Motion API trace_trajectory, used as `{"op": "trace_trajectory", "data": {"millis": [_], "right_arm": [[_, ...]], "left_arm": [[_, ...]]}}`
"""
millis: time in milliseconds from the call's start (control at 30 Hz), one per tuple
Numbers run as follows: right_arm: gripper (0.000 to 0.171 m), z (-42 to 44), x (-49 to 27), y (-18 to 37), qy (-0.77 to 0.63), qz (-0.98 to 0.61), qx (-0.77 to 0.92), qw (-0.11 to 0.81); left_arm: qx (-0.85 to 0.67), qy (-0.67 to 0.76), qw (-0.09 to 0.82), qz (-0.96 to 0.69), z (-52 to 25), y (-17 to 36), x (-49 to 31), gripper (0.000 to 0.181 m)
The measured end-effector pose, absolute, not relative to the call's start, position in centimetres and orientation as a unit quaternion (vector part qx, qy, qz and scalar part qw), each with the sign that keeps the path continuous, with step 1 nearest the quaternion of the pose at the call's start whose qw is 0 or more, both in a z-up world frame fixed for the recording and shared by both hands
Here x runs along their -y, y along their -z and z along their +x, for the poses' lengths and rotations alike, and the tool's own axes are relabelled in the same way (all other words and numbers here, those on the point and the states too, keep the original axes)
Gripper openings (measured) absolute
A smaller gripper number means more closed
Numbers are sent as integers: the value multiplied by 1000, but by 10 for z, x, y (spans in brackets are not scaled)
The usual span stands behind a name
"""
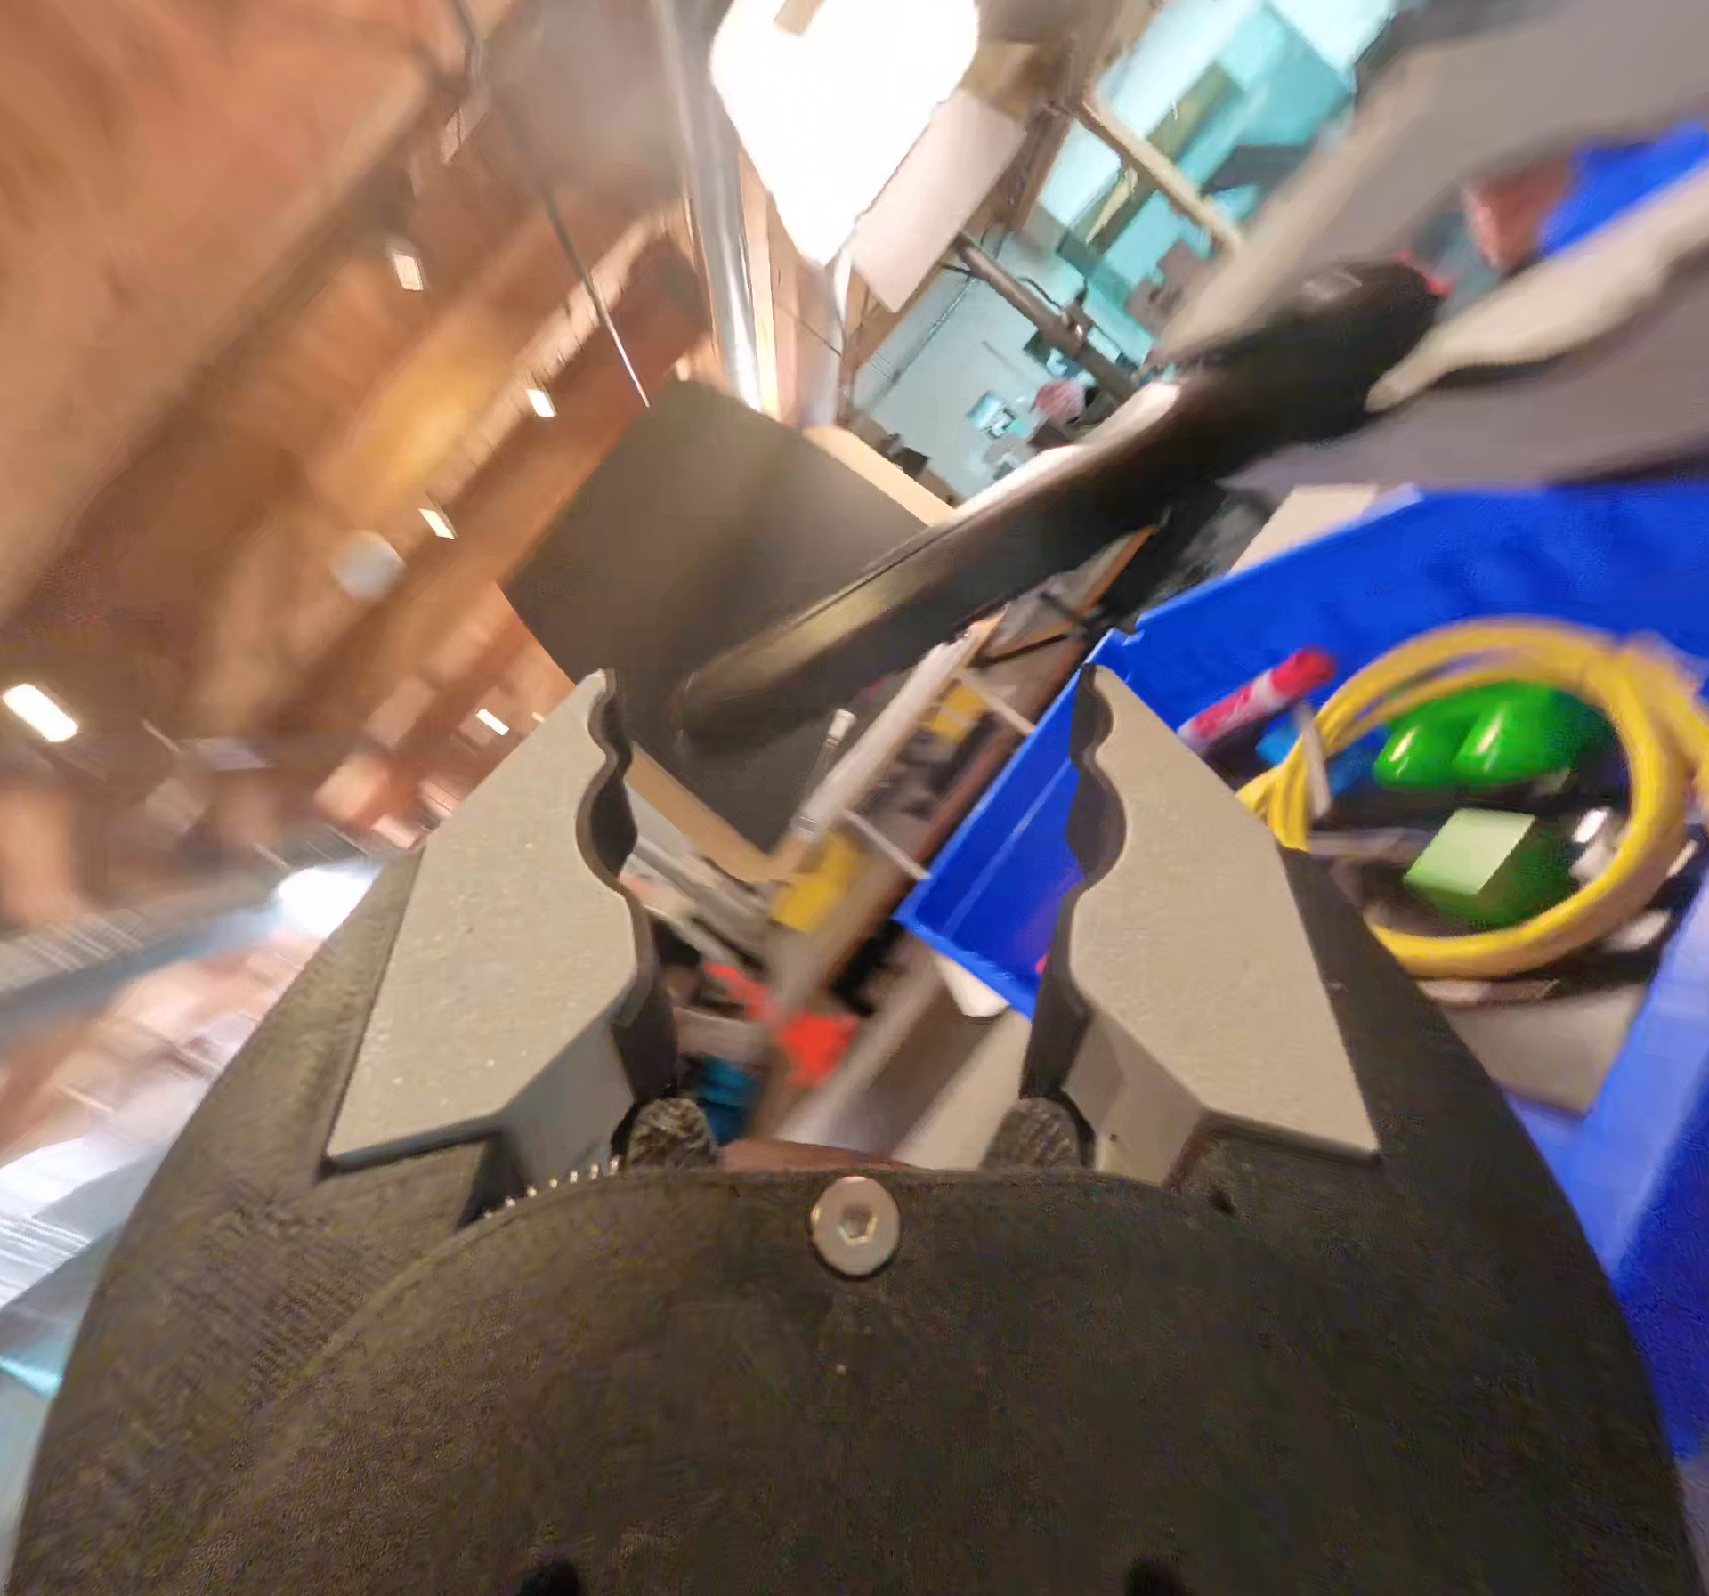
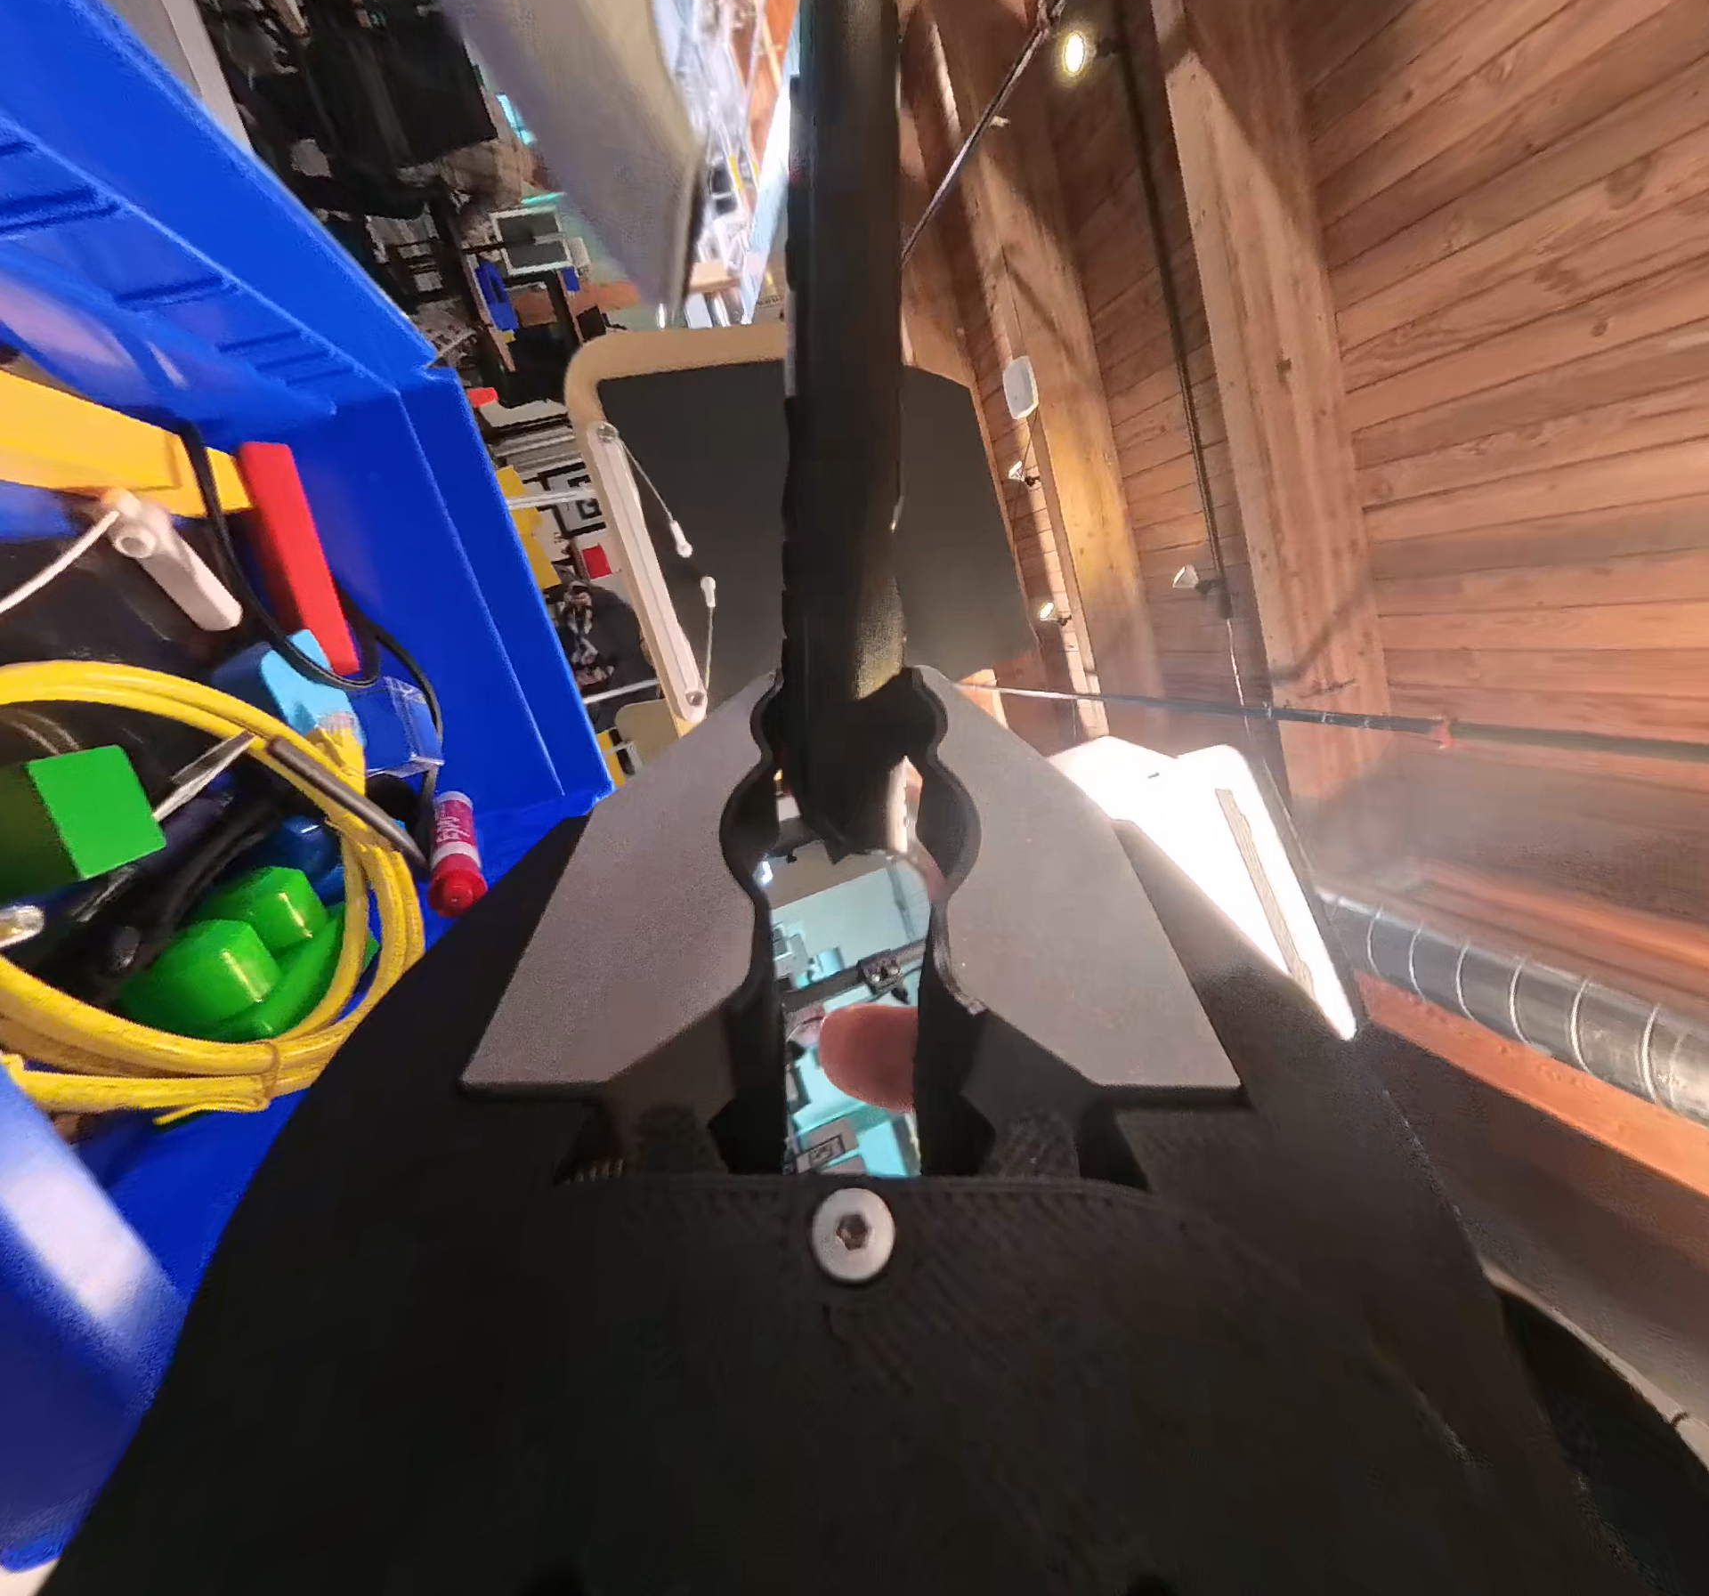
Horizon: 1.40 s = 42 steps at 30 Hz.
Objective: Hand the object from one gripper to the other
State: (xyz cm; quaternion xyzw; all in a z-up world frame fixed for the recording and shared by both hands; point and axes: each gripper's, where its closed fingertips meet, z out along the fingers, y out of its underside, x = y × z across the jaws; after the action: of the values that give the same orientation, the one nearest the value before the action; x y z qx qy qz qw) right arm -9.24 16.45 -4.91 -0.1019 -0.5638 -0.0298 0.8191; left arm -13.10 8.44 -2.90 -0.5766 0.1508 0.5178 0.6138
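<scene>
The long black object [image 2: 837, 405] is pinched between the tips of the right gripper [image 2: 846, 701]. It sticks straight out from the two dark fingers, far past their tips. Its side looks bumpy low down (what kind of thing it is, I cannot tell).

The left wrist view shows the same black object [image 1: 971, 571] from the side. It slants across the picture, and its near end hangs just past the tips of the left gripper [image 1: 846, 701]. That gripper's grey fingers are spread wide apart with nothing between them. At the far upper right, blurry grey shapes close around the object's far end; they are too smeared to say more.

Only the right wrist view shows the pinch up close. Only the left wrist view shows the object's free end.

A blue bin [image 2: 444, 479] sits to the left in the right wrist view and to the right [image 1: 1008, 849] in the left one. Inside lie a coiled yellow cable [image 2: 305, 1043], green blocks [image 2: 231, 960] and a red-capped tube [image 2: 455, 849]. Behind the object stands a black panel [image 1: 684, 534]. A wooden wall [image 2: 1526, 349] fills the right.
</scene>
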Motion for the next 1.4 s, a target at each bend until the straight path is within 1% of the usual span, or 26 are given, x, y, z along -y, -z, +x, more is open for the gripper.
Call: {"op": "trace_trajectory", "data": {"millis": [67, 100, 133, 167, 200, 233, 267, 300, 400, 533, 633, 733, 800, 867, 1033, 1100, 1167, 1267, 1400], "right_arm": [[25, -94, -154, 54, 32, -74, 571, 817], [25, -95, -148, 56, 31, -61, 574, 816], [25, -95, -141, 59, 26, -48, 578, 814], [25, -95, -135, 61, 20, -36, 582, 812], [25, -95, -132, 64, 18, -30, 586, 810], [26, -96, -130, 65, 17, -27, 587, 809], [26, -95, -128, 65, 14, -24, 585, 811], [27, -95, -126, 65, 7, -25, 582, 813], [31, -94, -123, 61, -18, -38, 578, 815], [42, -89, -120, 51, -73, -63, 566, 819], [41, -89, -127, 46, -103, -103, 568, 810], [40, -93, -146, 50, -125, -164, 582, 786], [41, -96, -160, 53, -135, -202, 584, 775], [40, -97, -172, 55, -131, -225, 582, 771], [38, -96, -184, 54, -106, -237, 574, 777], [38, -96, -183, 53, -103, -234, 573, 779], [38, -96, -181, 53, -100, -231, 573, 780], [38, -95, -182, 53, -98, -234, 572, 780], [38, -93, -190, 50, -101, -247, 568, 779]], "left_arm": [[-243, -593, 534, -551, -116, 49, -99, 91], [-270, -608, 503, -552, -113, 62, -106, 88], [-285, -609, 483, -561, -111, 73, -113, 84], [-289, -606, 483, -562, -108, 78, -117, 81], [-282, -599, 495, -563, -106, 77, -118, 73], [-266, -597, 503, -565, -106, 74, -116, 60], [-251, -598, 509, -566, -108, 69, -112, 43], [-248, -593, 508, -573, -110, 68, -110, 38], [-248, -578, 514, -584, -113, 68, -106, 34], [-234, -540, 526, -614, -120, 67, -101, 29], [-161, -520, 540, -641, -145, 58, -86, 23], [-43, -474, 542, -693, -185, 61, -67, 24], [27, -452, 524, -721, -211, 70, -53, 24], [93, -400, 514, -753, -227, 87, -44, 23], [219, -128, 554, -793, -220, 122, -50, 23], [234, -31, 540, -808, -209, 137, -54, 23], [231, 31, 523, -820, -199, 151, -60, 23], [241, 54, 499, -831, -199, 167, -62, 23], [237, 23, 457, -857, -204, 186, -58, 23]]}}
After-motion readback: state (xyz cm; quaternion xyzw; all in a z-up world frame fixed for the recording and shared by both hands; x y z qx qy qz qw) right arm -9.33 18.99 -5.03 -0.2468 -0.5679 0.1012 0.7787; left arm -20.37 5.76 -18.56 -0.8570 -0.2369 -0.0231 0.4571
